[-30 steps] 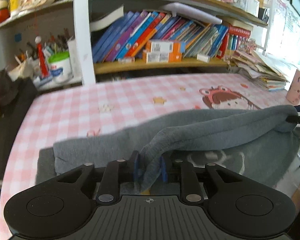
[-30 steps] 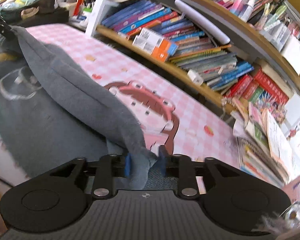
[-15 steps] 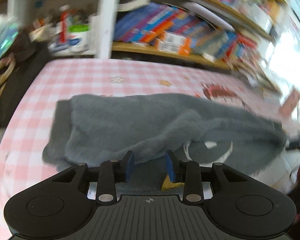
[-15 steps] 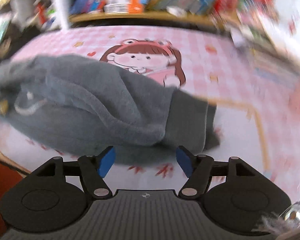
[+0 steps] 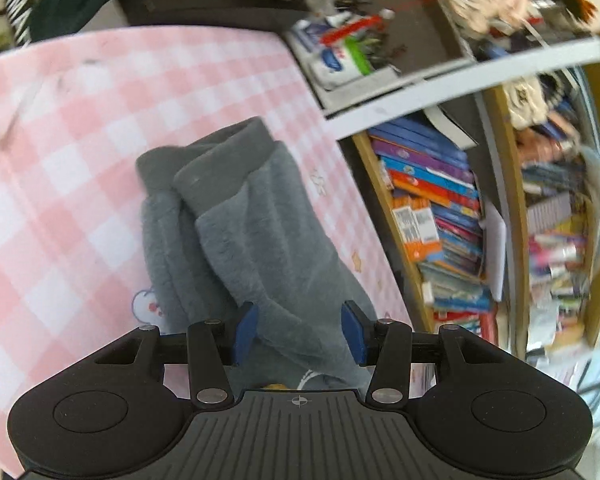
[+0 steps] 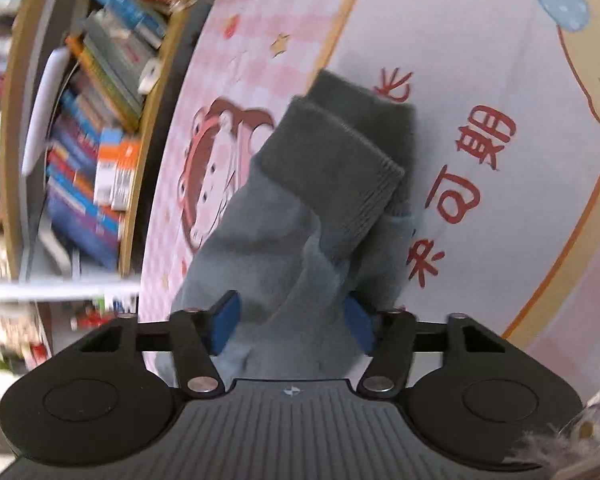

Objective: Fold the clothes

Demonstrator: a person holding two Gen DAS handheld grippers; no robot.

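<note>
A grey fleece garment (image 5: 256, 236) lies folded lengthwise on the pink checked table cover (image 5: 72, 128), its ribbed cuffs stacked at the far end. My left gripper (image 5: 298, 332) is open, its blue pads either side of the fabric, just above it. In the right wrist view the same garment (image 6: 300, 216) shows its other end, with dark ribbed cuffs (image 6: 340, 156) lying one over the other. My right gripper (image 6: 292, 322) is open, jaws astride the cloth without pinching it.
A bookshelf full of books (image 5: 432, 208) runs along the table's far side, also in the right wrist view (image 6: 92, 128). A tray of pens and bottles (image 5: 340, 52) stands at the table's corner. Cartoon print and red characters (image 6: 472, 168) cover the table mat.
Both grippers let go of the garment fold, which now lies flat. Both have swung round to point along the garment toward its opposite ends, with jaws open.
</note>
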